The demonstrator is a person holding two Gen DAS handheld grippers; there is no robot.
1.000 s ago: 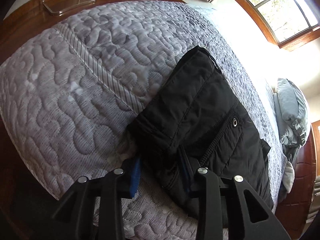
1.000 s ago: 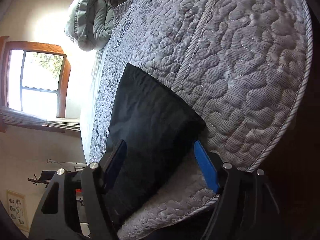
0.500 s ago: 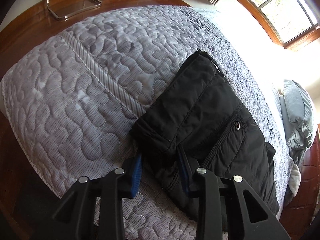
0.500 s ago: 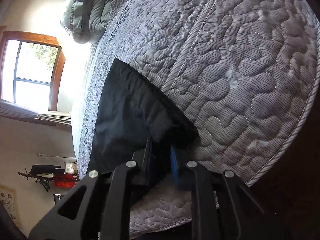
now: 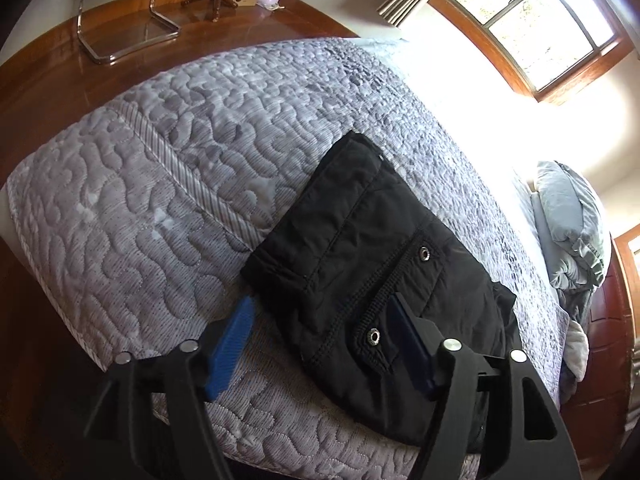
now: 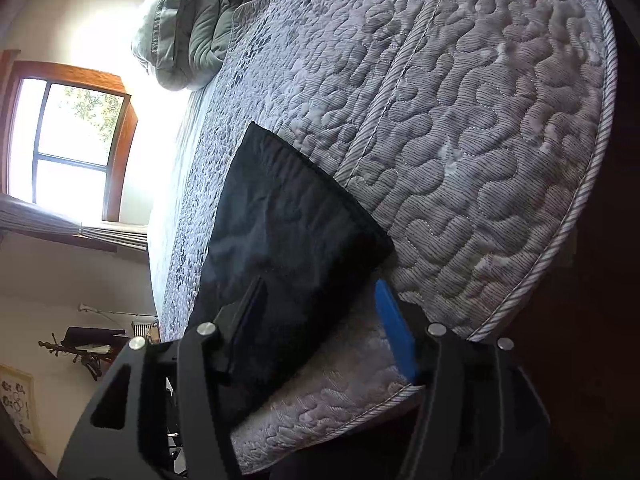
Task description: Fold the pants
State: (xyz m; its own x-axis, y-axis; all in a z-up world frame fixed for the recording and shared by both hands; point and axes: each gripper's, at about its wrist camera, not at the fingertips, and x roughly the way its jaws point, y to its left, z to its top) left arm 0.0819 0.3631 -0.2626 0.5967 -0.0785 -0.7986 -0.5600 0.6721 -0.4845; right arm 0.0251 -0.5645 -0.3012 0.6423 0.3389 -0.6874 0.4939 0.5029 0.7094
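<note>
Our left gripper hangs with jaws spread wide, gripping nothing; our right gripper is likewise wide apart and empty. Around us we see the quilted bedspread, a crumpled grey comforter at the bed's far end, a chrome chair and 1 window. The folded black pants lie flat near the bed's edge, their near edge between each gripper's 2 blue pads.
</note>
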